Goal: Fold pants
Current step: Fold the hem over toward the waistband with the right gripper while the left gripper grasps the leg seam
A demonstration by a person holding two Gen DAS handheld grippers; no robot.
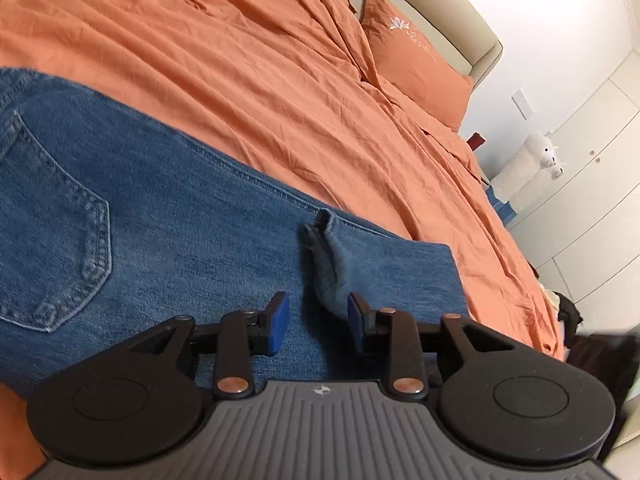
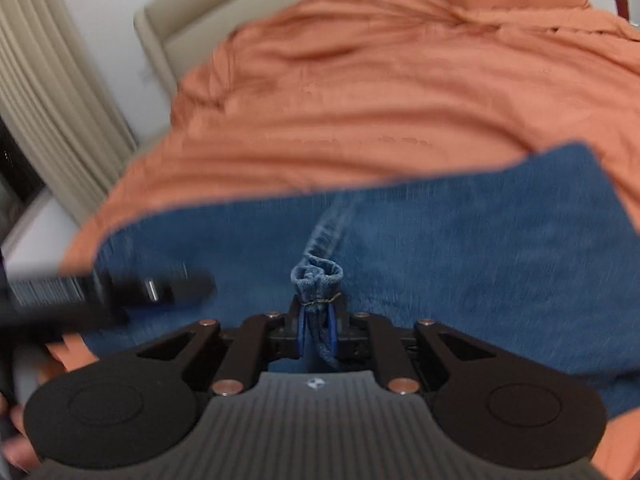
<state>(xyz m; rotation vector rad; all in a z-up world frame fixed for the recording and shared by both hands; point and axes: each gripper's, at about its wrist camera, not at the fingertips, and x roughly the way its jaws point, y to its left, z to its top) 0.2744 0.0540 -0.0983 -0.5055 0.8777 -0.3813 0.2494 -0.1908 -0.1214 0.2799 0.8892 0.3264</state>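
Observation:
Blue jeans (image 1: 160, 220) lie flat on an orange bed sheet (image 1: 240, 60), back pocket (image 1: 60, 220) facing up. My left gripper (image 1: 318, 312) hovers low over the denim with its blue pads apart. A turned-up hem (image 1: 332, 256) lies just ahead of its right pad, and nothing is pinched. In the right wrist view the jeans (image 2: 460, 248) spread across the bed. My right gripper (image 2: 318, 320) is shut on a bunched piece of denim hem (image 2: 318, 276) that sticks out past its pads. The left gripper (image 2: 140, 292) shows as a dark blur at the left.
An orange pillow (image 1: 412, 52) leans on a beige headboard (image 1: 460, 12). A white plush toy (image 1: 532, 168) stands by white cabinets (image 1: 592, 200) past the bed's right side. A beige curtain (image 2: 48, 80) hangs at the left. The right wrist view is motion-blurred.

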